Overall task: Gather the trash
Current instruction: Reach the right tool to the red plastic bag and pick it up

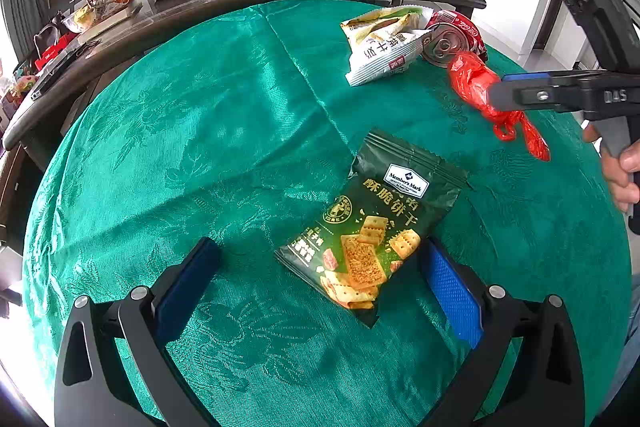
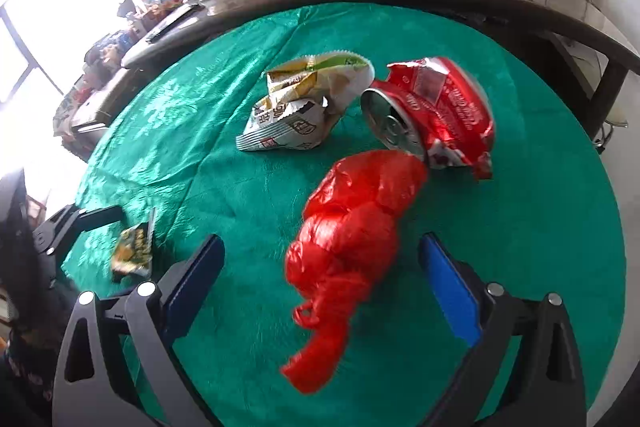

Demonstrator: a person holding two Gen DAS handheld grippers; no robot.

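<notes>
1. The red plastic bag (image 2: 352, 251) is seen bunched up between the wide-open fingers of the right tongs (image 2: 320, 259); neither pad touches it in the right wrist view. Whether it rests on the green-clothed table (image 1: 200, 131) or is slightly lifted cannot be told.
2. Its long axis runs roughly along the line of the right tongs' fingers, from the knotted tail nearest the camera toward the crushed red can (image 2: 432, 115) at the far end, which it meets or overlaps.
3. A closing of the right tongs would therefore be made across the bag's narrow width, which is judged favourable.
4. The dark green cracker packet (image 1: 372, 227) lies flat on the table, between the open fingers of the left tongs (image 1: 320, 263) and nearer the right-hand pad; its long axis is tilted diagonally to the fingers.
5. The white snack wrapper (image 1: 380, 47) lies beside the can, well away from the left tongs and nearer the right.
6. The bag is judged to be the right tongs' concern, the packet the left's.
</notes>
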